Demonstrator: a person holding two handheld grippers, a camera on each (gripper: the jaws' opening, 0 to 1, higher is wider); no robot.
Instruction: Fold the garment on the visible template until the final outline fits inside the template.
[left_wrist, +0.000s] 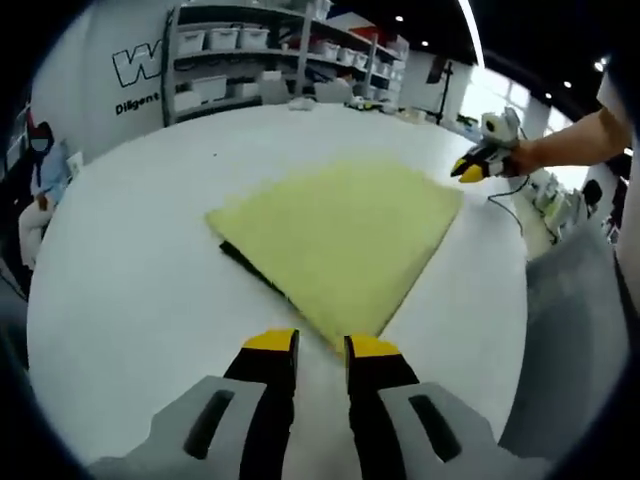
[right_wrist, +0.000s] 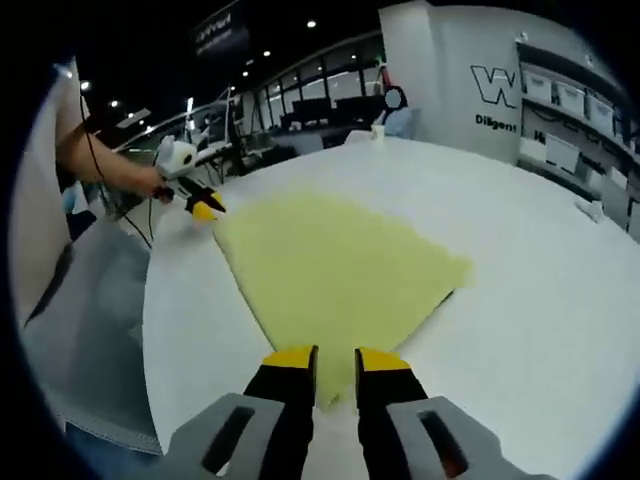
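Yellow cloth, the garment (left_wrist: 340, 245), lies flat and folded on a white round table (left_wrist: 130, 270), and in the left gripper view a dark edge of the template (left_wrist: 245, 262) peeks out from under its left side. At the far left of that view a person sits by the wall, with shelves (left_wrist: 280, 55) of bins behind the table. The left gripper (left_wrist: 322, 345) rises from the bottom, its yellow-tipped jaws narrowly apart and holding nothing; the garment's near corner lies just beyond the tips, in line with the gap between them, though I cannot tell whether it touches them. At the right, a hand (left_wrist: 535, 152) holds the right gripper (left_wrist: 470, 172) close by the garment's far right corner. In the right gripper view, the left gripper (right_wrist: 205, 208) appears at the upper left, held by a hand (right_wrist: 140, 180) near the garment's (right_wrist: 335, 275) far left corner. The right gripper (right_wrist: 335, 357) stands at the bottom, jaws a narrow slot apart and empty, with the garment's near corner just ahead of the tips and partly between them. A sliver of template (right_wrist: 447, 297) shows at the garment's right edge, and the table (right_wrist: 540, 250) stretches off to the right.
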